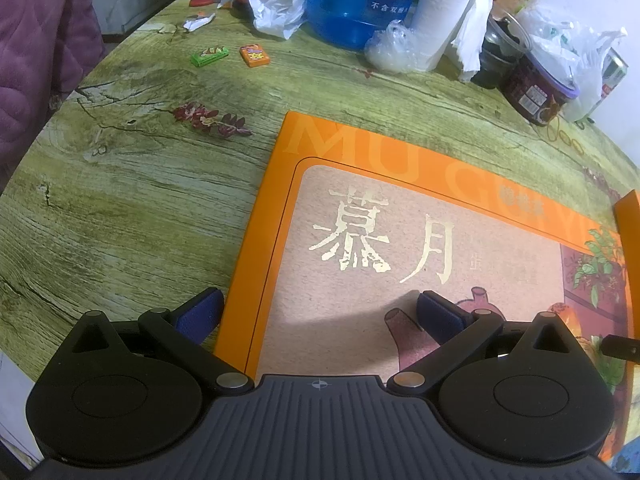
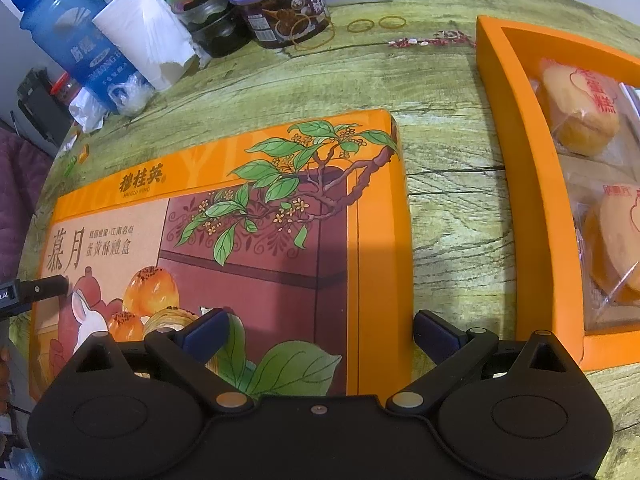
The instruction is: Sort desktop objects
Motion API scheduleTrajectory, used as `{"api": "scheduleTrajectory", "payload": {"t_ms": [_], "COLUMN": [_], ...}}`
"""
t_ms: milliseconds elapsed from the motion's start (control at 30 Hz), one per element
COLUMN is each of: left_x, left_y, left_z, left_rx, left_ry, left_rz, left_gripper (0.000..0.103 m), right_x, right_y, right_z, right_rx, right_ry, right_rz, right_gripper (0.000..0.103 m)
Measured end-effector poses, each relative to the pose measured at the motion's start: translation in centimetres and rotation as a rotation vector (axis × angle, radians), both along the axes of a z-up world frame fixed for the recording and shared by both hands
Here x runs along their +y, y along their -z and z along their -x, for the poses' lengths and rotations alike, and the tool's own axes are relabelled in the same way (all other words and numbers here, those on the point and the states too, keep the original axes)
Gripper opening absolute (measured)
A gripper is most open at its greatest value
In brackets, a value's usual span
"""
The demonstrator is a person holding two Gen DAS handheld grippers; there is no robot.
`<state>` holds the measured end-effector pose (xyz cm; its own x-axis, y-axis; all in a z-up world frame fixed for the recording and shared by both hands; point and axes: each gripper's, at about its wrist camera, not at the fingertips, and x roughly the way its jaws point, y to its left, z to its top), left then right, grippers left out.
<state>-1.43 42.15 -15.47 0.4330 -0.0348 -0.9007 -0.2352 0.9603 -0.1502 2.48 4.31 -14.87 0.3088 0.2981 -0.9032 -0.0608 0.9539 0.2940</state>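
The flat orange cardboard gift-box lid [image 2: 224,248], printed with gold characters and a flowering branch, lies face up on the green wood-grain table [image 1: 132,208] and serves here as the landmark. The left claw [image 1: 320,316] hangs over the lid's near left corner with its blue-padded fingers spread wide, one pad [image 1: 200,312] outside the lid's left edge and the other over the printed panel; it holds nothing. The right claw [image 2: 320,334] mirrors it at the lid's near right corner, also spread and empty, one pad over the artwork and the other [image 2: 436,336] past the right edge above bare table. That straddling of both side edges looks like a set-up for lifting the wide lid with two claws at once, since one claw could hardly balance so broad a sheet.

Right of the lid, apart from it, sits the open orange box tray [image 2: 536,208] holding wrapped round pastries [image 2: 584,116]; I judge the lid is meant to go over it. Whether the claws touch the lid cannot be told.

Beyond the lid's far edge stand a blue translucent water bottle [image 1: 360,4], a white paper-towel roll [image 1: 444,12] and a dark round tin with a purple rim [image 2: 280,12], with yellow rubber bands [image 2: 376,24] beside it. Far left of the lid lie a small green packet [image 1: 210,56] and a small orange packet [image 1: 255,56], likely still to be sorted.
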Motion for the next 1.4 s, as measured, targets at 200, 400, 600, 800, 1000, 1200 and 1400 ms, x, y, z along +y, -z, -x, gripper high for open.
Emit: {"api": "scheduleTrajectory", "payload": {"t_ms": [200, 400, 600, 800, 1000, 1200, 1400], "left_x": [0.3, 0.7, 0.8, 1.5, 1.7, 2.3, 2.3], "left_y": [0.0, 0.0, 0.3, 0.7, 1.1, 1.4, 1.3], "left_z": [-0.1, -0.3, -0.8, -0.8, -0.8, -0.8, -0.7], "left_rx": [-0.003, -0.010, -0.021, -0.025, -0.032, -0.031, -0.035], "left_ry": [0.006, 0.000, 0.028, 0.052, 0.070, 0.077, 0.083], "left_rz": [0.013, 0.029, 0.039, 0.081, 0.097, 0.135, 0.135], "left_gripper": [0.103, 0.103, 0.103, 0.103, 0.103, 0.103, 0.103], "right_x": [-0.1, -0.2, -0.4, -0.1, 0.1, 0.1, 0.1], "right_y": [0.0, 0.2, 0.3, 0.5, 0.5, 0.7, 0.7], "right_z": [-0.1, -0.1, -0.2, -0.7, -0.9, -1.0, -1.1], "right_rx": [0.003, 0.005, 0.013, 0.043, 0.060, 0.067, 0.073], "right_ry": [-0.006, -0.012, -0.010, 0.001, 0.008, 0.021, 0.023], "right_rz": [-0.003, -0.016, -0.025, -0.024, -0.015, -0.016, -0.016], "right_gripper": [0.100, 0.100, 0.100, 0.103, 0.103, 0.103, 0.103]}}
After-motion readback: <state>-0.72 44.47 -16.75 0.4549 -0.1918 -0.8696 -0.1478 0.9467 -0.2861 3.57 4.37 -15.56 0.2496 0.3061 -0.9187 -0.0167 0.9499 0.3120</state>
